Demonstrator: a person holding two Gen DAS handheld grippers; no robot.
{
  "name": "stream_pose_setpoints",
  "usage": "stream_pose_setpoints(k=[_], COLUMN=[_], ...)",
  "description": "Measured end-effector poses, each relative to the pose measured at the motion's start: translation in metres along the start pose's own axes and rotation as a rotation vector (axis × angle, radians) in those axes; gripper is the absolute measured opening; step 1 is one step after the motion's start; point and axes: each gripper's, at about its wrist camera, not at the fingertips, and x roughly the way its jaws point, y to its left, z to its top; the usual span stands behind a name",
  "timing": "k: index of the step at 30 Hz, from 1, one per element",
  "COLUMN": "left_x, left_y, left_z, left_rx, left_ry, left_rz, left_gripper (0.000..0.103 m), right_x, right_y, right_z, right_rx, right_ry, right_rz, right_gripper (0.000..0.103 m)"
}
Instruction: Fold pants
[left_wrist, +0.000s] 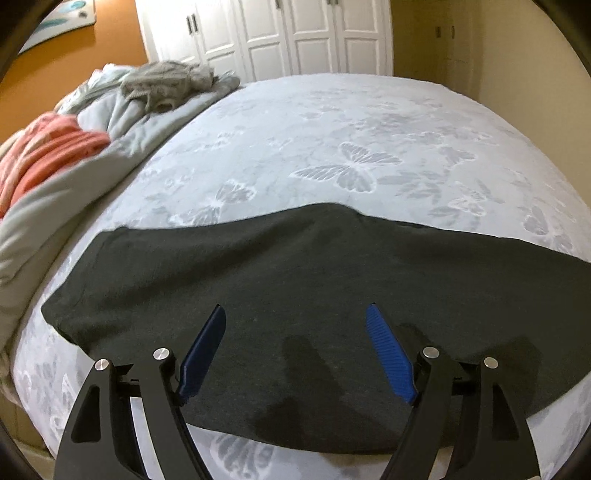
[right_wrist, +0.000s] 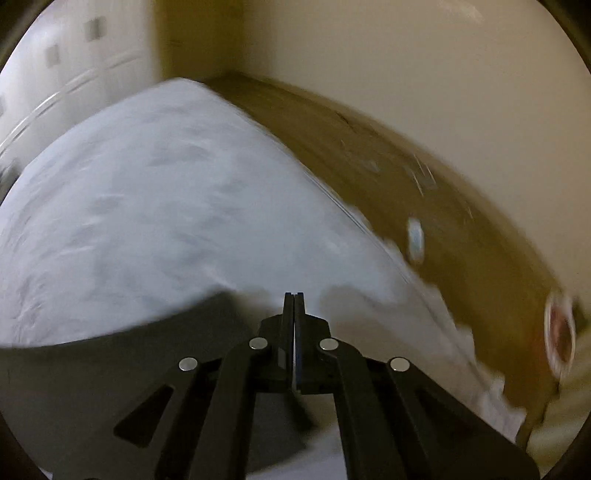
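Note:
Dark grey pants (left_wrist: 280, 280) lie flat across the near part of the bed, stretching left to right. My left gripper (left_wrist: 295, 314) is open, its blue pads (left_wrist: 388, 354) spread wide just above the near edge of the pants, holding nothing. In the blurred right wrist view, my right gripper (right_wrist: 294, 295) is shut with its fingers pressed together, above the end of the dark pants (right_wrist: 110, 362). I cannot see any cloth between its fingers.
The bed has a pale butterfly-print sheet (left_wrist: 332, 147). A crumpled grey duvet (left_wrist: 122, 122), a grey garment (left_wrist: 166, 85) and an orange-striped cloth (left_wrist: 48, 147) lie along its left side. White wardrobe doors (left_wrist: 277, 33) stand behind. A brown headboard (right_wrist: 406, 177) runs along the right.

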Motion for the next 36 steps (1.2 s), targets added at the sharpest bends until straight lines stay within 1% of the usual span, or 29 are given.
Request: stream_pose_setpoints(k=[1,2,3,4,5,6,7,9,12,13,14,15,16,17,19,20,21,22,23,24,25,27,28,29,30,31,32,33,36], left_x=[0.002,0.003,0.003,0.001,-0.001,-0.002,-0.003,-0.005,-0.009,-0.009,-0.008,-0.008,-0.007,-0.006,-0.002,0.0,0.002,0.005,0.007,0.008,0.008,0.004,0.0,-0.005,-0.01,-0.018,-0.025,-0.03,-0.048], left_y=[0.003,0.006,0.007,0.009,0.01,0.01,0.01,0.008,0.008,0.009,0.01,0.012,0.014,0.015,0.018,0.018,0.019,0.018,0.018,0.017,0.017,0.017,0.016,0.015,0.014,0.011,0.008,0.005,-0.007], left_z=[0.0,0.0,0.0,-0.001,-0.002,-0.003,-0.005,-0.009,-0.014,-0.014,-0.014,-0.013,-0.012,-0.011,-0.009,-0.009,-0.008,-0.008,-0.008,-0.009,-0.01,-0.01,-0.011,-0.011,-0.01,-0.01,-0.011,-0.011,-0.014], left_rx=[-0.015,-0.026,-0.035,-0.044,-0.052,-0.055,-0.056,-0.047,-0.019,-0.014,-0.015,-0.021,-0.025,-0.028,-0.034,-0.035,-0.034,-0.027,-0.024,-0.021,-0.014,-0.013,-0.015,-0.018,-0.023,-0.028,-0.028,-0.028,-0.012], left_ry=[0.016,0.028,0.037,0.043,0.046,0.049,0.05,0.053,0.049,0.049,0.048,0.047,0.045,0.044,0.047,0.05,0.054,0.057,0.06,0.061,0.063,0.054,0.046,0.038,0.028,0.01,-0.007,-0.021,-0.065], left_rz=[-0.007,-0.013,-0.015,-0.018,-0.019,-0.022,-0.026,-0.026,-0.01,-0.007,-0.008,-0.007,-0.008,-0.005,-0.001,0.002,0.004,0.007,0.016,0.019,0.018,0.017,0.009,-0.005,-0.022,-0.044,-0.056,-0.063,-0.091], left_gripper=[0.076,0.076,0.076,0.076,0.076,0.077,0.077,0.077,0.077,0.077,0.077,0.077,0.077,0.077,0.077,0.077,0.077,0.077,0.077,0.077,0.077,0.077,0.077,0.077,0.077,0.078,0.078,0.079,0.083], right_x=[-0.002,-0.009,-0.024,-0.033,-0.042,-0.048,-0.053,-0.051,-0.02,-0.012,-0.004,0.003,0.002,-0.001,-0.01,-0.008,0.003,0.007,0.01,0.006,-0.006,-0.033,-0.049,-0.059,-0.07,-0.079,-0.085,-0.085,-0.077], right_y=[-0.006,-0.006,0.0,0.007,0.017,0.027,0.04,0.056,0.072,0.075,0.076,0.079,0.079,0.08,0.074,0.069,0.059,0.057,0.051,0.046,0.038,0.023,0.013,0.007,0.005,0.005,0.008,0.008,0.009], right_z=[-0.002,-0.003,-0.004,-0.005,-0.006,-0.007,-0.01,-0.013,-0.012,-0.013,-0.014,-0.017,-0.018,-0.015,-0.004,-0.003,-0.004,-0.006,-0.008,-0.008,-0.004,0.001,-0.002,-0.006,-0.012,-0.022,-0.033,-0.037,-0.057], right_rx=[0.027,0.026,0.006,-0.019,-0.054,-0.086,-0.129,-0.177,-0.182,-0.187,-0.196,-0.204,-0.198,-0.195,-0.172,-0.154,-0.12,-0.111,-0.102,-0.078,-0.043,0.026,0.066,0.078,0.072,0.042,0.015,0.006,0.019], right_ry=[0.024,0.024,-0.001,-0.023,-0.047,-0.066,-0.087,-0.098,-0.011,0.007,0.027,0.047,0.052,0.044,-0.013,-0.025,-0.005,0.008,0.015,0.006,-0.005,-0.053,-0.059,-0.051,-0.048,-0.037,-0.016,-0.003,0.07], right_rz=[0.006,0.033,0.092,0.125,0.153,0.16,0.15,0.136,0.106,0.09,0.082,0.097,0.141,0.132,0.128,0.109,0.084,0.04,0.026,0.05,0.056,0.087,0.109,0.116,0.113,0.1,0.083,0.081,0.122], right_gripper=[0.002,0.003,0.006,0.021,0.033,0.059,0.071,0.071,0.071,0.07,0.06,0.027,0.002,0.002,0.0,0.0,0.0,0.0,0.0,0.0,0.004,0.008,0.017,0.021,0.034,0.051,0.058,0.062,0.062])
